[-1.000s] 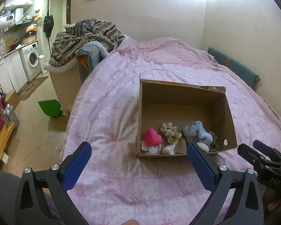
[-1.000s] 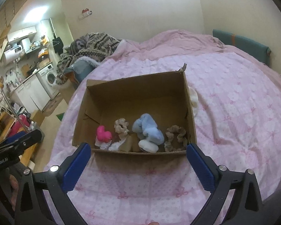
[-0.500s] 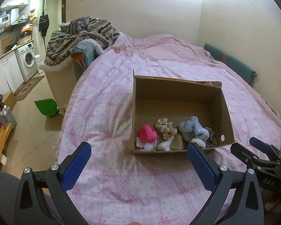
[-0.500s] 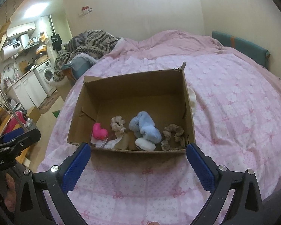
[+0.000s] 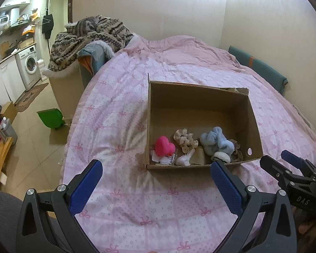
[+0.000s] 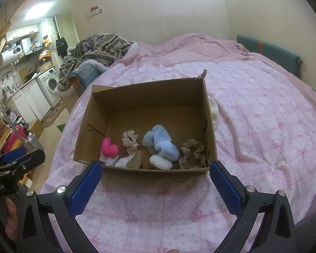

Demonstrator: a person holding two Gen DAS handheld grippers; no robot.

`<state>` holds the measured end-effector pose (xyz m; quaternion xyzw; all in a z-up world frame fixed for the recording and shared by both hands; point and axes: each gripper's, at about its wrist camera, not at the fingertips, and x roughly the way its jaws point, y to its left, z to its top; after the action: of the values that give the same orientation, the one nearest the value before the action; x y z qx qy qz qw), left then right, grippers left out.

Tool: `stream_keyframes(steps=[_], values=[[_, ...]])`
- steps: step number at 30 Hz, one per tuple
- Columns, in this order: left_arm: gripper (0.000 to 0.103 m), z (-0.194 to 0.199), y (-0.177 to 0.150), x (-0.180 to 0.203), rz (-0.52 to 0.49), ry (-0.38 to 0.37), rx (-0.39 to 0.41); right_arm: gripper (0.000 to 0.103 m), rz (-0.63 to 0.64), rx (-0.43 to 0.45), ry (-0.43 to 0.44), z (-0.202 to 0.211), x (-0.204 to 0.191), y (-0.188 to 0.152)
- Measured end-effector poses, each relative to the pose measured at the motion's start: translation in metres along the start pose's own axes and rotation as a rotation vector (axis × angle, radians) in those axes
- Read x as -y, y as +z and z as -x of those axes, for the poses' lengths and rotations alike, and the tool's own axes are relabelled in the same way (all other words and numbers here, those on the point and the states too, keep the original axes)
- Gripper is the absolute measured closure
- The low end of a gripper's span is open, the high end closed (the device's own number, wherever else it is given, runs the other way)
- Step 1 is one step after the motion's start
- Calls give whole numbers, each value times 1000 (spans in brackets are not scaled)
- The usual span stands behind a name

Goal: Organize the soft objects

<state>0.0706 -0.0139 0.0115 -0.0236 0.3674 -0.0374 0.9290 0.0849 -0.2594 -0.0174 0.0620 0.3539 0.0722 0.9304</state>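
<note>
An open cardboard box [image 5: 198, 97] [image 6: 149, 90] sits on the pink bed. Along its near wall lie a pink heart plush [image 5: 164, 145] [image 6: 109, 147], a beige scrunchie [image 5: 185, 138] [image 6: 130, 139], a light blue plush [image 5: 214, 142] [image 6: 160, 141], a white round pad [image 5: 221, 157] [image 6: 160, 162] and a brown scrunchie [image 6: 192, 152]. My left gripper [image 5: 155, 181] is open and empty, short of the box's near left side. My right gripper [image 6: 155, 181] is open and empty, just short of the box's near wall.
The pink quilt [image 5: 120, 113] covers the bed. A white cloth [image 6: 214, 111] lies behind the box's right wall. A patterned blanket pile [image 5: 90, 35] sits at the bed's far left. A green bin [image 5: 51, 119] stands on the floor. A teal headboard [image 6: 269, 52] lines the right wall.
Both grippers have drawn back and risen slightly; the box now sits a little farther off and higher in both views. Both stay open and empty.
</note>
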Motion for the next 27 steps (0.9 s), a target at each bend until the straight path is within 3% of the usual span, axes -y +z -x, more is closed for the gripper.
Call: stream_keyframes(steps=[27], values=[[1,-2,-6,-1,-2,-18,-9,0,0,3,-5,2,2,3]])
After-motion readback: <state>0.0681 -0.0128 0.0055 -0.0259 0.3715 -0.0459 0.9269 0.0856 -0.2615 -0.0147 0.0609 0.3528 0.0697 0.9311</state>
